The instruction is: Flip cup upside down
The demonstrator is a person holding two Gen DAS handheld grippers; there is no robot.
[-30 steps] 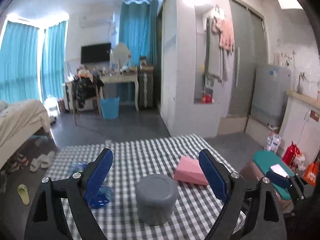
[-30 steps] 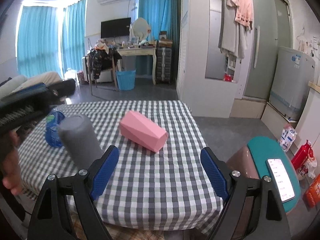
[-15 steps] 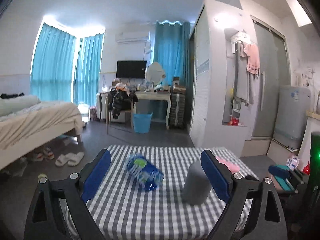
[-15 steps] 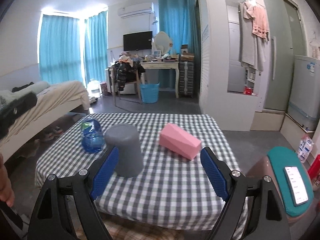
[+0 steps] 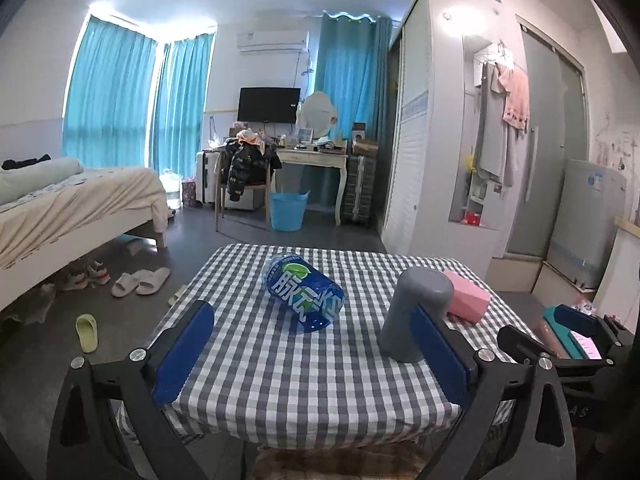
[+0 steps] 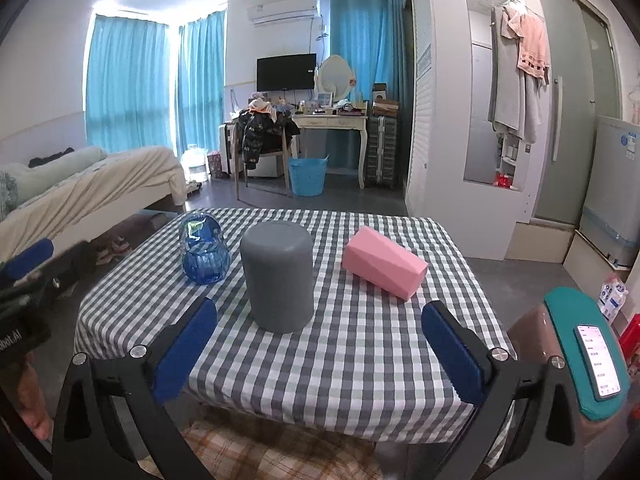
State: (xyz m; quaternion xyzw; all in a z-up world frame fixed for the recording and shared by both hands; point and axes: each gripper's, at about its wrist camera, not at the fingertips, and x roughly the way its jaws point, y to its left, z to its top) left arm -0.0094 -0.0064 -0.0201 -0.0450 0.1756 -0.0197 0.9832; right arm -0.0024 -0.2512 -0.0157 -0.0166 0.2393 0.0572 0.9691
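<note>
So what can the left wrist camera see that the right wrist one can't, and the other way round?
Only the left wrist view shows the pale slippers on the floor by the bed, and the printed label on the blue plastic bottle lying on its side.

Only the right wrist view shows the lit phone on the teal stool top.

Both show the grey cup standing mouth down on the grey-and-white checked tablecloth, the pink faceted box, and an open claw with blue pads: left claw, right claw.
</note>
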